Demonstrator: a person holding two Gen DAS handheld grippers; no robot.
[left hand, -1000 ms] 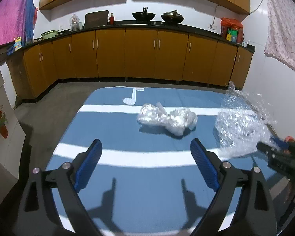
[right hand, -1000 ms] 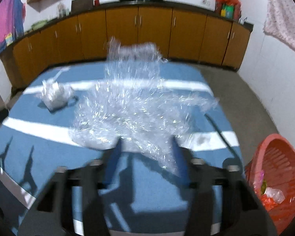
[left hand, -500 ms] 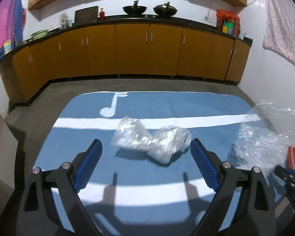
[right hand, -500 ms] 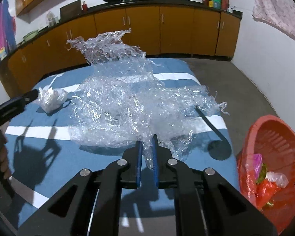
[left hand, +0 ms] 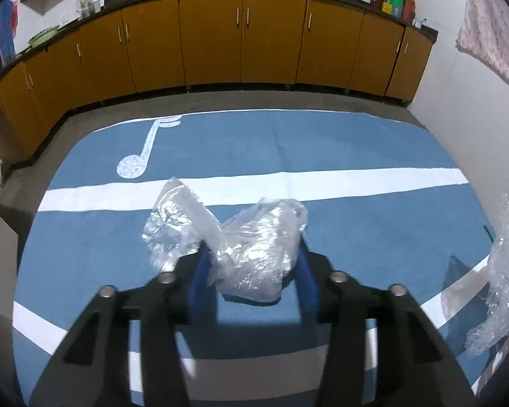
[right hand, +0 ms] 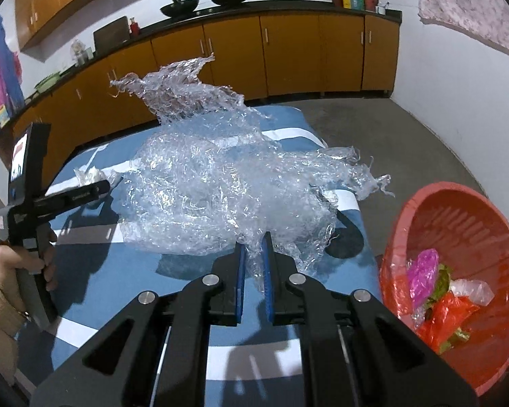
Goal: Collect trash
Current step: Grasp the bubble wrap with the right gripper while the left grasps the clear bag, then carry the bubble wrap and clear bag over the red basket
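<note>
Right gripper: fingers pinched on crumpled clear plastic wrap, lifted near red basket, which already holds coloured wrappers.
Left gripper: fingers partly closed around clear plastic bag on blue mat; firm grip not discernible.
Outstanding, by judgement: both pieces to basket.
Basket's right rim cut off.

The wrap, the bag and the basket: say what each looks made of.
Wrap: thin clear plastic film, glossy; it is see-through, finely crinkled, with ragged edges.
Bag: soft clear plastic, shiny; light glints off its bunched folds, likely polythene.
Basket: rigid red plastic, smooth with a slight sheen; its wall has moulded slots.
</note>
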